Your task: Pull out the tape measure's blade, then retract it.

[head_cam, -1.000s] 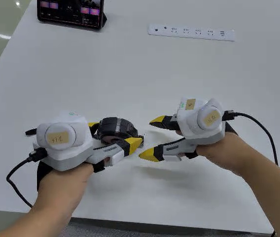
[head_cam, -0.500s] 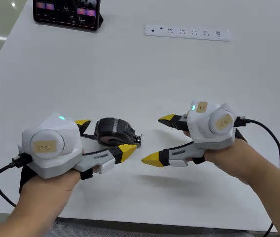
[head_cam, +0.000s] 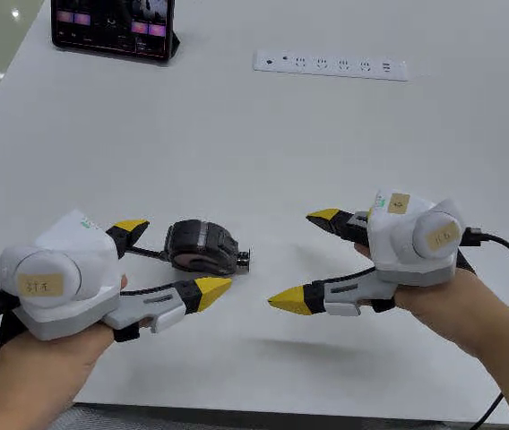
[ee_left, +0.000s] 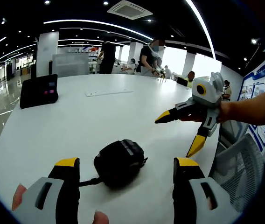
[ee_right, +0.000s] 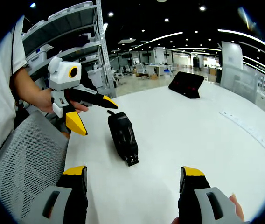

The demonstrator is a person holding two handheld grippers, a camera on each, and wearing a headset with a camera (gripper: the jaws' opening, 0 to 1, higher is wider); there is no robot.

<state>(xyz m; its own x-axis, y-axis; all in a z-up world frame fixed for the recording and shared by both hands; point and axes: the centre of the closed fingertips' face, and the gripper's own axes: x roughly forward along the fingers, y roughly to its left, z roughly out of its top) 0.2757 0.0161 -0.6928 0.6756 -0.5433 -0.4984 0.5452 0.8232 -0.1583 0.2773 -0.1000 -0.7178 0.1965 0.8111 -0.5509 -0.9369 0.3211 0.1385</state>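
Tape measure [head_cam: 202, 246] lay on its side on the white surface [head_cam: 237, 143] in the head view, near the near edge and left of middle, its blade wound in with the hook at the case mouth. The left gripper [head_cam: 176, 254] hung with its fingers [head_cam: 202, 291] spread wide on either side of the case, clear of it. The right gripper [head_cam: 294, 259] faced it from the right, well apart, its fingers open and holding nothing. A power strip [head_cam: 331, 64] lay by the far edge and a tablet [head_cam: 111, 22] stood at the far left corner.

From the left gripper view, the tape measure [ee_left: 120, 162] sat between the parted fingers of the left gripper [ee_left: 126, 163], its thin strap [ee_left: 87, 182] trailing toward one finger. The right gripper [ee_left: 174, 137] hovered beyond, open.

From the right gripper view, the tape measure [ee_right: 123, 135] lay ahead of the right gripper [ee_right: 134, 171], whose fingers stood apart. The left gripper [ee_right: 97, 117] stood open behind the case, near the surface's edge.
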